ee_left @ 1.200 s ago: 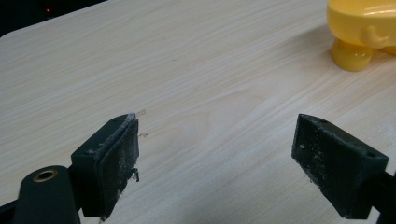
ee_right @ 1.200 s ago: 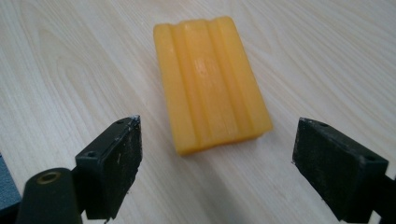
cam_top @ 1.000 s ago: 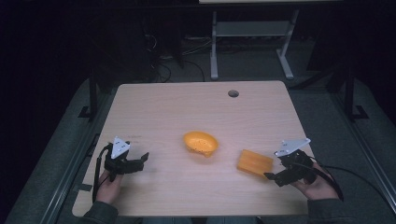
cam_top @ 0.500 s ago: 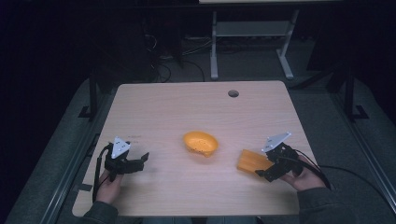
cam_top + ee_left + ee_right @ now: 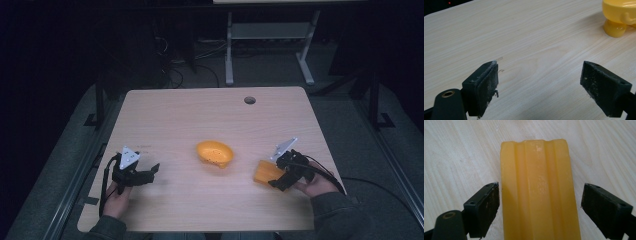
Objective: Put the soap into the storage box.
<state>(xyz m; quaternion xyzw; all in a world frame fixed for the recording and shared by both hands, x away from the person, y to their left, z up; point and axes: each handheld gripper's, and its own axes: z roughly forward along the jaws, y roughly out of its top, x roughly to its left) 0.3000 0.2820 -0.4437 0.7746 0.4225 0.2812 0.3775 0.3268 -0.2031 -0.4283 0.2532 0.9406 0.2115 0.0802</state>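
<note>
A yellow-orange ridged block [image 5: 265,171] lies flat on the wooden table [image 5: 210,115] at the right. My right gripper [image 5: 276,180] is open with one jaw on each side of the block [image 5: 537,182], and a small gap remains on both sides. A perforated orange bowl-like piece [image 5: 215,153] sits at the table's middle. Its yellow foot [image 5: 617,15] stands at the top right of the left gripper view. My left gripper [image 5: 151,171] rests open near the front left, with bare wood between its jaws [image 5: 539,87].
A round cable hole [image 5: 249,100] is near the table's far edge. A white desk frame [image 5: 265,35] stands behind the table on the dark floor. Cables trail from both grippers toward the front edge.
My right gripper has moved left toward the block, so its open jaws now straddle it. The left gripper and the bowl-like piece have stayed in place.
</note>
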